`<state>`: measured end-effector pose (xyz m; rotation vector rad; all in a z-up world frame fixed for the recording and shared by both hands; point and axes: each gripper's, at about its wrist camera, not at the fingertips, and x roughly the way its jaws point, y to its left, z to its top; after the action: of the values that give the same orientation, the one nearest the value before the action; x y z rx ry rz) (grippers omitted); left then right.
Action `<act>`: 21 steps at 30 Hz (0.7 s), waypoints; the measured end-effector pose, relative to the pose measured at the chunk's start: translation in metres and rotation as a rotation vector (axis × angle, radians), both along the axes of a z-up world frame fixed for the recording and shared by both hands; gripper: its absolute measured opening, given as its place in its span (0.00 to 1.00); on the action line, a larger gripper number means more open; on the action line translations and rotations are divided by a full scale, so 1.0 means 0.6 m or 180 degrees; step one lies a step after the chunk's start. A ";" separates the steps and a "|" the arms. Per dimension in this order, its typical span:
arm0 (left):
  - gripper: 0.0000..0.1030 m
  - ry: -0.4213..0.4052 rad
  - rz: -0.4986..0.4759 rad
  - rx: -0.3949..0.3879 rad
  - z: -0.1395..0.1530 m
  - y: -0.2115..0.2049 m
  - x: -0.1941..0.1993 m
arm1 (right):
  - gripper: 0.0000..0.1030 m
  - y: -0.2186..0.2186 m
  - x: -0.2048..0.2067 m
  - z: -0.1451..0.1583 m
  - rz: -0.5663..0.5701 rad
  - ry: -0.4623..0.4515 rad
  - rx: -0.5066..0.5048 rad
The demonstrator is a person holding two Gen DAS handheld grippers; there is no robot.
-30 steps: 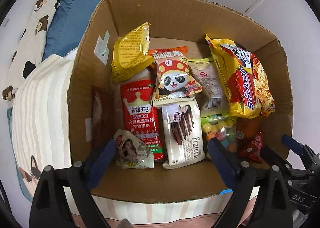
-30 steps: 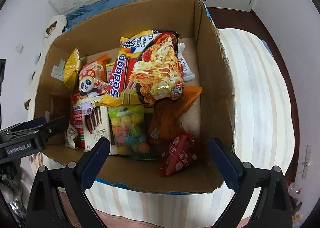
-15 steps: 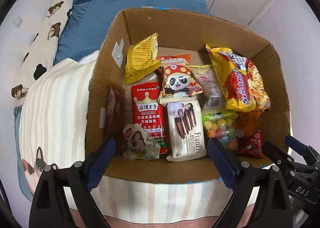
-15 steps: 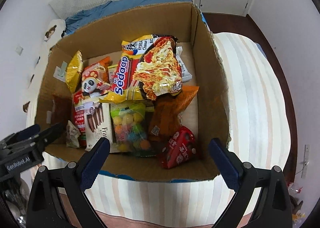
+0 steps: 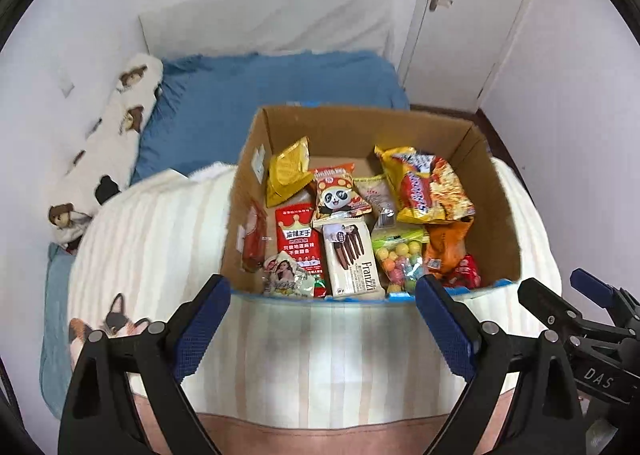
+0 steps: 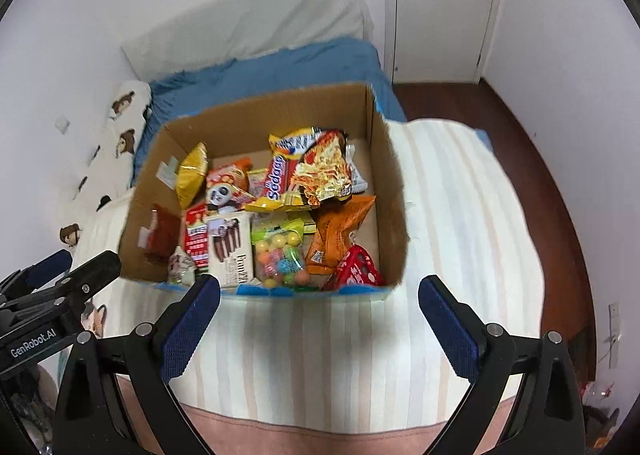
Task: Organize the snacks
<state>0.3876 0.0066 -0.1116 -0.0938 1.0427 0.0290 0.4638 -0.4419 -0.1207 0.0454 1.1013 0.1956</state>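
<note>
An open cardboard box (image 5: 496,191) (image 6: 388,195) stands on the bed, filled with snack packs. Inside lie a yellow Sedaap noodle pack (image 5: 428,191) (image 6: 308,175), a panda pack (image 5: 338,197), a white Franzzi pack (image 5: 352,255), a bag of coloured candy balls (image 5: 400,259) (image 6: 280,255), a red crown pack (image 5: 298,239), an orange bag (image 6: 340,231) and a small red pack (image 6: 356,271). My left gripper (image 5: 322,291) hangs open in front of the box's near wall, holding nothing. My right gripper (image 6: 320,289) is likewise open and empty, beside the left.
The box sits on a cream striped blanket (image 5: 320,355) (image 6: 460,215). Behind it lie a blue sheet (image 5: 260,95) and a bear-print pillow (image 5: 116,135). White walls and a door (image 6: 440,7) stand at the back. Dark wood floor (image 6: 540,175) runs along the right.
Both grippers have risen and drawn back from over the box, still open and empty. The box looks smaller, and the bed, wall and door have come into view.
</note>
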 end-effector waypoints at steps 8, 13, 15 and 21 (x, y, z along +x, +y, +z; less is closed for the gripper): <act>0.92 -0.0319 -0.0049 0.0037 0.068 -0.012 -0.119 | 0.99 -0.031 -0.121 0.087 0.0001 -0.0336 0.0104; 0.92 -0.0470 -0.0043 0.0128 0.098 -0.018 -0.192 | 0.99 -0.047 -0.196 0.124 0.0007 -0.0462 0.0148; 0.92 -0.0490 -0.0034 0.0160 0.106 -0.018 -0.212 | 0.99 -0.054 -0.224 0.138 -0.0008 -0.0506 0.0166; 0.92 -0.0621 0.0006 0.0165 0.137 -0.018 -0.268 | 1.00 -0.071 -0.288 0.185 -0.0030 -0.0702 0.0117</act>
<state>0.2267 -0.0040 -0.0296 -0.0494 0.8464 0.0476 0.2911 -0.4842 -0.0096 0.0604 0.8775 0.2074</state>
